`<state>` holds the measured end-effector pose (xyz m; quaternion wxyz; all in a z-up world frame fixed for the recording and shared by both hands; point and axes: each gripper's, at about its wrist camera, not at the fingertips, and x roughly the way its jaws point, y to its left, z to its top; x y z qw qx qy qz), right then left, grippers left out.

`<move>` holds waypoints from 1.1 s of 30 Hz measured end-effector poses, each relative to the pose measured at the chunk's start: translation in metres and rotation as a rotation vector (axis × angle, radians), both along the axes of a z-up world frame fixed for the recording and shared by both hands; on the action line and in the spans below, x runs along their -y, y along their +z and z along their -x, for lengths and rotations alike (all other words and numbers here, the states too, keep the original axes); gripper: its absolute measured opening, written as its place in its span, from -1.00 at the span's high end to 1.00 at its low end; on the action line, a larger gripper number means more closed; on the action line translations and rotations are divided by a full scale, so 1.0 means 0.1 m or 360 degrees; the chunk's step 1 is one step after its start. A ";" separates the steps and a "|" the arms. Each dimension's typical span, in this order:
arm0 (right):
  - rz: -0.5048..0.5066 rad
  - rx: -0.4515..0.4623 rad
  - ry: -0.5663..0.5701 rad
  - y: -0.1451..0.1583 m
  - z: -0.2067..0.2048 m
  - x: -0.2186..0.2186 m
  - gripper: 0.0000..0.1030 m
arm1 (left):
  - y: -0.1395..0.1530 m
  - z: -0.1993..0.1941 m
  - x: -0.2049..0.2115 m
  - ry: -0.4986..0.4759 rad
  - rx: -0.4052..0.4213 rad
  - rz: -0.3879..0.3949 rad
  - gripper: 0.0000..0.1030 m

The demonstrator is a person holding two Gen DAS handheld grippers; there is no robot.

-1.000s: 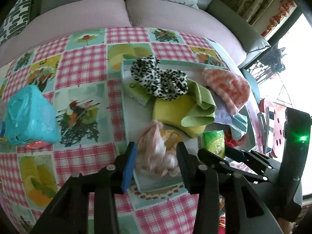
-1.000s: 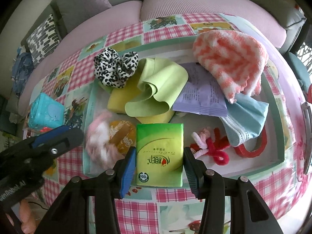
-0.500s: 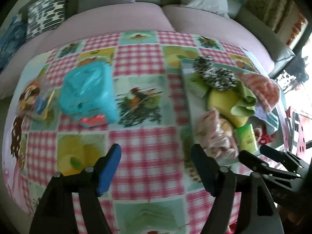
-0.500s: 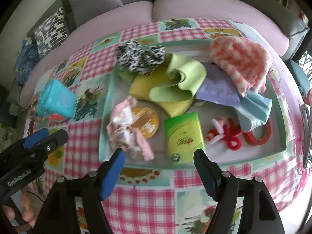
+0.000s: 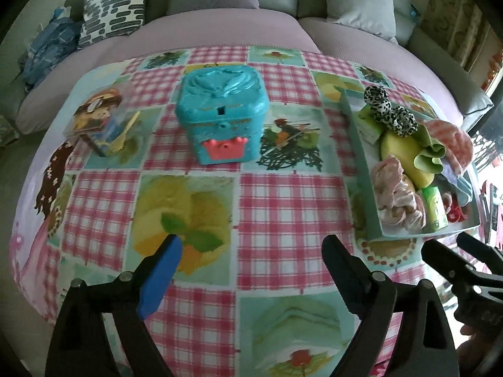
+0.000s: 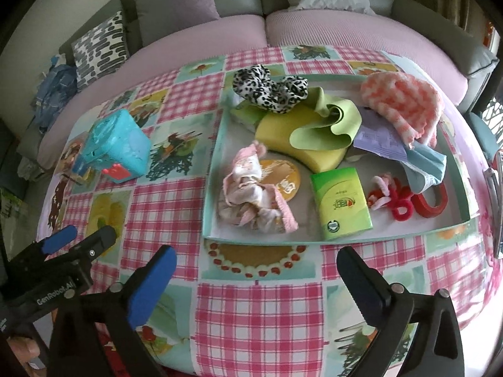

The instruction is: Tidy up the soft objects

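A teal-rimmed tray (image 6: 210, 188) on the checked tablecloth holds soft items: a leopard scrunchie (image 6: 270, 89), yellow sponge (image 6: 283, 135), green cloth (image 6: 327, 125), pink-and-white knitted hat (image 6: 405, 103), pink cloth bundle (image 6: 251, 194) and green tissue pack (image 6: 341, 207). My right gripper (image 6: 256, 256) hovers over the tablecloth just in front of the tray, jaws opening, nothing between them. My left gripper (image 5: 251, 248) is left of the tray (image 5: 361, 163) over bare tablecloth, jaws also opening and empty.
A teal plastic box (image 5: 220, 119) with a coral clasp stands left of the tray, and a small picture box (image 5: 100, 125) lies further left. A pink sofa with cushions curves behind the table. Red and pink hair ties (image 6: 393, 198) lie in the tray.
Both grippers opened wide and drew back from the tray. The left let go of the pink bundle and swung left; the right let go of the green tissue pack.
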<state>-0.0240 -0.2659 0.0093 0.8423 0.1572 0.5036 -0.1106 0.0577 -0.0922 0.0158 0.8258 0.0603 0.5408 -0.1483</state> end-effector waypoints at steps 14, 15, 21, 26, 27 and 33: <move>0.0109 0.0039 -0.0010 0.02 0.08 -0.15 -1.00 | -0.01 0.14 -0.11 0.0022 0.0064 -0.0074 -0.76; 0.0112 0.0039 -0.0013 0.02 0.09 -0.14 -1.00 | -0.01 0.14 -0.11 0.0024 0.0067 -0.0071 -0.76; 0.0133 0.0043 -0.0038 0.03 0.11 -0.12 -1.00 | 0.03 0.17 -0.13 0.0063 0.0117 -0.0108 -0.76; 0.0152 0.0038 -0.0046 0.03 0.12 -0.11 -1.00 | 0.01 0.16 -0.16 0.0093 0.0117 -0.0130 -0.76; 0.0158 0.0037 -0.0044 0.03 0.12 -0.11 -1.00 | 0.01 0.16 -0.16 0.0102 0.0120 -0.0142 -0.76; 0.0175 0.0031 -0.0041 0.01 0.11 -0.11 -1.00 | 0.01 0.15 -0.22 0.0137 0.0120 -0.0139 -0.76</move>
